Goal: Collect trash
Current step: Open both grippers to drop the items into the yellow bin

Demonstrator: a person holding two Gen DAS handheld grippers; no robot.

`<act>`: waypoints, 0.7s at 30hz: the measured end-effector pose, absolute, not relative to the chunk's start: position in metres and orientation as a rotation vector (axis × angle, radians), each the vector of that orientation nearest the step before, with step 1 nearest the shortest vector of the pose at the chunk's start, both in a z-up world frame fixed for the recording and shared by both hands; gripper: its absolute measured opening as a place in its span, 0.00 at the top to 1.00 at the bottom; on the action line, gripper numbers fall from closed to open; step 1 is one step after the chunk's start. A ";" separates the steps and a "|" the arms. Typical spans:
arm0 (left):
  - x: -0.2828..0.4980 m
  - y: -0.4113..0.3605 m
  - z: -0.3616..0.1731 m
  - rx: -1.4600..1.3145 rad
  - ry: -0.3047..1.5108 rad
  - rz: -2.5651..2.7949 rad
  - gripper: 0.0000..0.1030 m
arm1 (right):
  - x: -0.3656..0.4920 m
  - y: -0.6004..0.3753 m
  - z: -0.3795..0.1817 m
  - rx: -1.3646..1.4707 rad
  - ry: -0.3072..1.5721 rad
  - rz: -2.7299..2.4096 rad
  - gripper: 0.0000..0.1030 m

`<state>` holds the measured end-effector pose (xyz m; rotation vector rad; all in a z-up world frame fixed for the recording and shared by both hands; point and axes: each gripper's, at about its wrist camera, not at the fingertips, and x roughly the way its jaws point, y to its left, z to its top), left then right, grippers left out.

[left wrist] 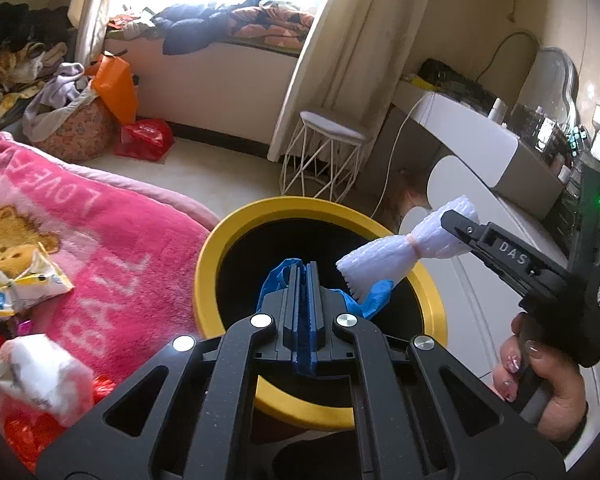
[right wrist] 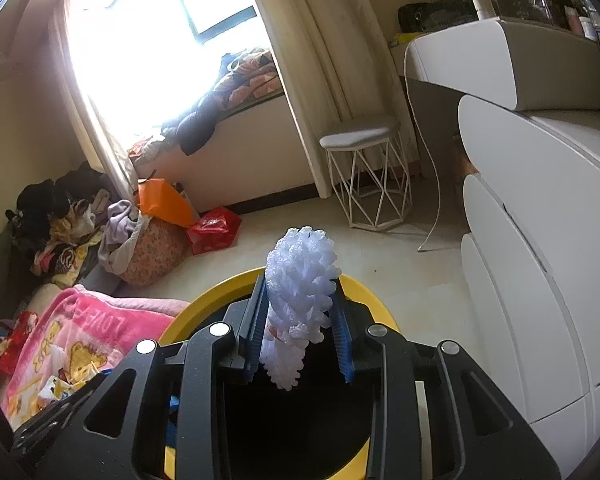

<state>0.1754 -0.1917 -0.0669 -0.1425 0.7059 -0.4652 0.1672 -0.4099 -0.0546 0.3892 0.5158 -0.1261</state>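
A round bin with a yellow rim [left wrist: 216, 252] and a black inside stands below both grippers. My left gripper [left wrist: 305, 269] is shut on a crumpled blue glove [left wrist: 376, 296], which sticks out on both sides of the jaws over the bin's mouth. My right gripper [left wrist: 454, 220], held by a hand, comes in from the right over the rim. It is shut on a white foam fruit net [left wrist: 374, 266] that hangs above the bin. In the right wrist view the foam net [right wrist: 300, 268] stands between the blue pads of the right gripper [right wrist: 299, 286], with the yellow rim [right wrist: 196, 312] beneath.
A pink bear blanket [left wrist: 112, 240] lies left of the bin with a yellow snack wrapper [left wrist: 24, 282] and a crumpled white wrapper [left wrist: 40, 376] on it. A white wire stool [left wrist: 324, 160] and a red bag [left wrist: 144, 140] are on the floor beyond. White drawers [right wrist: 540, 240] stand right.
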 end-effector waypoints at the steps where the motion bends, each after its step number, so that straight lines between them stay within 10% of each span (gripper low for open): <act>1: 0.178 -0.194 -0.068 -0.143 0.710 -0.465 0.99 | 0.167 -0.410 -0.055 0.392 0.518 -0.130 0.70; 8: 0.188 -0.199 -0.074 -0.145 0.719 -0.462 0.93 | 0.171 -0.417 -0.061 0.422 0.543 -0.134 0.63; 15: 0.182 -0.187 -0.071 -0.182 0.679 -0.425 0.22 | 0.174 -0.420 -0.064 0.443 0.554 -0.138 0.45; 21: 0.178 -0.165 -0.066 -0.236 0.663 -0.380 0.10 | 0.173 -0.416 -0.064 0.431 0.550 -0.132 0.40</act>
